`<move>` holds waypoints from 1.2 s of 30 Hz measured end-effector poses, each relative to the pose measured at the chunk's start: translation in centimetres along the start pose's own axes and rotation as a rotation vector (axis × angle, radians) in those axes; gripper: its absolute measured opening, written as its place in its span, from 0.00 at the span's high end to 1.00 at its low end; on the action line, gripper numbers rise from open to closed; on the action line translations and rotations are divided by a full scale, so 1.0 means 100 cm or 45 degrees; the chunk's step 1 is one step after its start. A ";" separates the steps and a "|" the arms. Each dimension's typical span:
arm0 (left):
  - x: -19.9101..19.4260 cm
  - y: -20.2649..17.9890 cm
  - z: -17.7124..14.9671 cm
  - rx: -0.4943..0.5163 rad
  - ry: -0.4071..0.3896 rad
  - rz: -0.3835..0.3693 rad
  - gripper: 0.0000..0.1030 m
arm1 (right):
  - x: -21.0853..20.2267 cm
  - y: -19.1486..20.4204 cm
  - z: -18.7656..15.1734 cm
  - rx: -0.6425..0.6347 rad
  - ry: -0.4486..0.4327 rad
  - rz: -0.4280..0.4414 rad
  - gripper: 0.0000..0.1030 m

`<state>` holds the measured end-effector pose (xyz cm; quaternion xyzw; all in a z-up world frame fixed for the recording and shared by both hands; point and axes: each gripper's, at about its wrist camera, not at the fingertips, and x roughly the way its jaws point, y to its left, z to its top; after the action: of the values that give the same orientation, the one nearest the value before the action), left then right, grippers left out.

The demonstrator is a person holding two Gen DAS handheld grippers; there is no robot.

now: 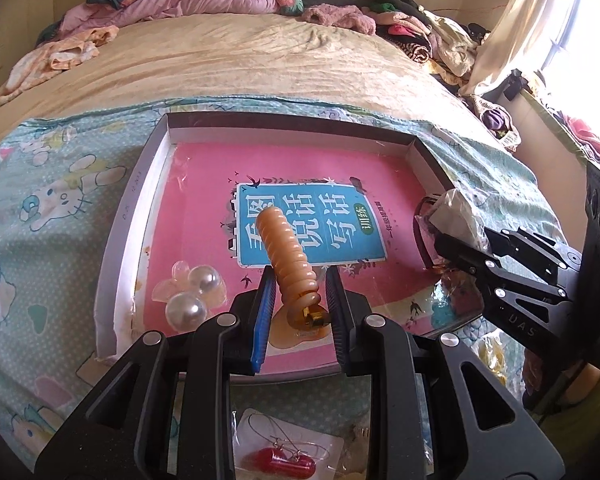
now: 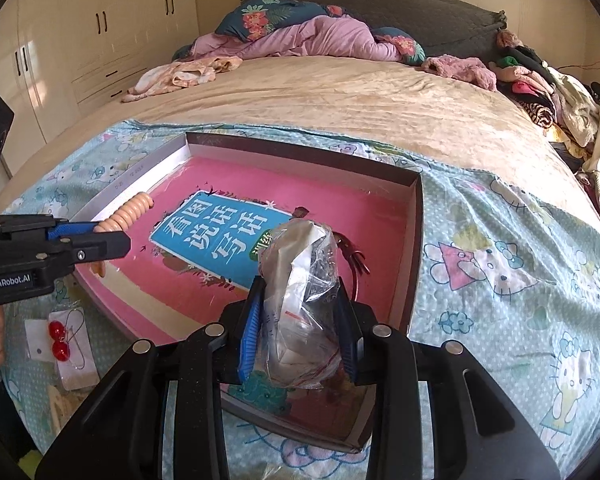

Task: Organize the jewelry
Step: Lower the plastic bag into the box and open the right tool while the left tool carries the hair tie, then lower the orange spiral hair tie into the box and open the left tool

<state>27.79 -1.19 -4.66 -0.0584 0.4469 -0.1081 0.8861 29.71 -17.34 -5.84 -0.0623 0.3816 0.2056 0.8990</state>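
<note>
A shallow box (image 1: 117, 240) (image 2: 416, 216) with a pink book cover on its floor lies on the bed. My left gripper (image 1: 300, 288) is shut on an orange spiral coil bracelet (image 1: 287, 252) and holds it over the box's near left part; it also shows in the right wrist view (image 2: 127, 210). Two pearl beads (image 1: 197, 294) with clear petals lie in the box's left corner. My right gripper (image 2: 300, 312) is shut on a crumpled clear plastic bag (image 2: 300, 300) over the box's right side; the bag also shows in the left wrist view (image 1: 456, 212). A dark red piece (image 2: 354, 258) lies just beyond the bag.
Red bead earrings on a white card (image 2: 65, 344) (image 1: 283, 460) lie on the Hello Kitty sheet (image 2: 500, 264) in front of the box. Piled clothes (image 2: 540, 92) and pillows (image 2: 300, 32) sit at the bed's far end and right edge. Wardrobes (image 2: 79, 40) stand at left.
</note>
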 end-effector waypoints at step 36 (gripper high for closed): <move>0.026 -0.002 -0.002 0.024 0.085 0.003 0.67 | -0.027 0.000 0.011 0.073 -0.082 0.002 0.43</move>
<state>29.12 -2.06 -6.81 -0.0460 0.4753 -0.1132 0.8713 28.72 -17.90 -3.16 -0.0294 0.3583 0.1973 0.9121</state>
